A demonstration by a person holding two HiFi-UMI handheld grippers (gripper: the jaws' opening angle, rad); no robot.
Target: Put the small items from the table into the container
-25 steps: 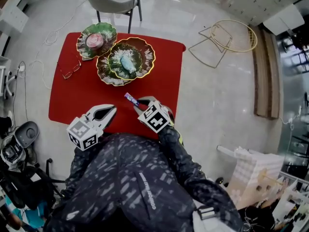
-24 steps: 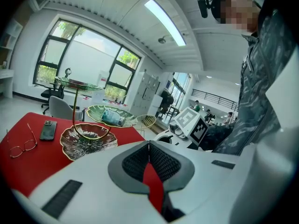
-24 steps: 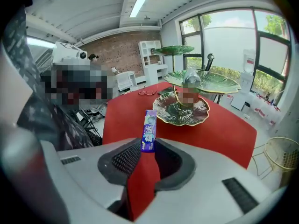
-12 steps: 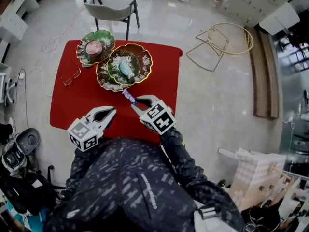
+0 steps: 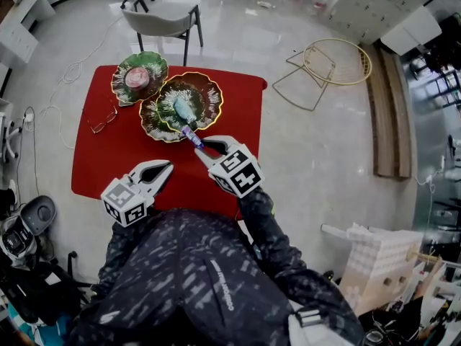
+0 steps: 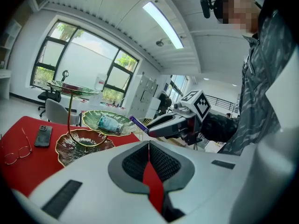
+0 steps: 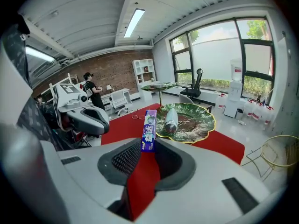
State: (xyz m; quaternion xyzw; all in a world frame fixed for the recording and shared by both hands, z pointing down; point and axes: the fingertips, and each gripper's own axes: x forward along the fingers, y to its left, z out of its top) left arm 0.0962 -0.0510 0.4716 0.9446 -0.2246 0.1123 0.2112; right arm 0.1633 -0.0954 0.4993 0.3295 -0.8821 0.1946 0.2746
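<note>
Right gripper [image 5: 202, 148] pinching a slim purple packet [image 5: 191, 136] should cross the rim of the gold-rimmed green leaf dish [image 5: 210, 96] before releasing; left gripper [image 5: 168, 166] pressed together.

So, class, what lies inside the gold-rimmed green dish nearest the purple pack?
One pale blue bottle, lying on its side. The dish surface beneath it is covered.

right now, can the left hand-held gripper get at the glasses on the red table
Probably yes: only bare red table lies between the left hand-held gripper and the glasses. Its jaws are shut, so they must open first.
</note>
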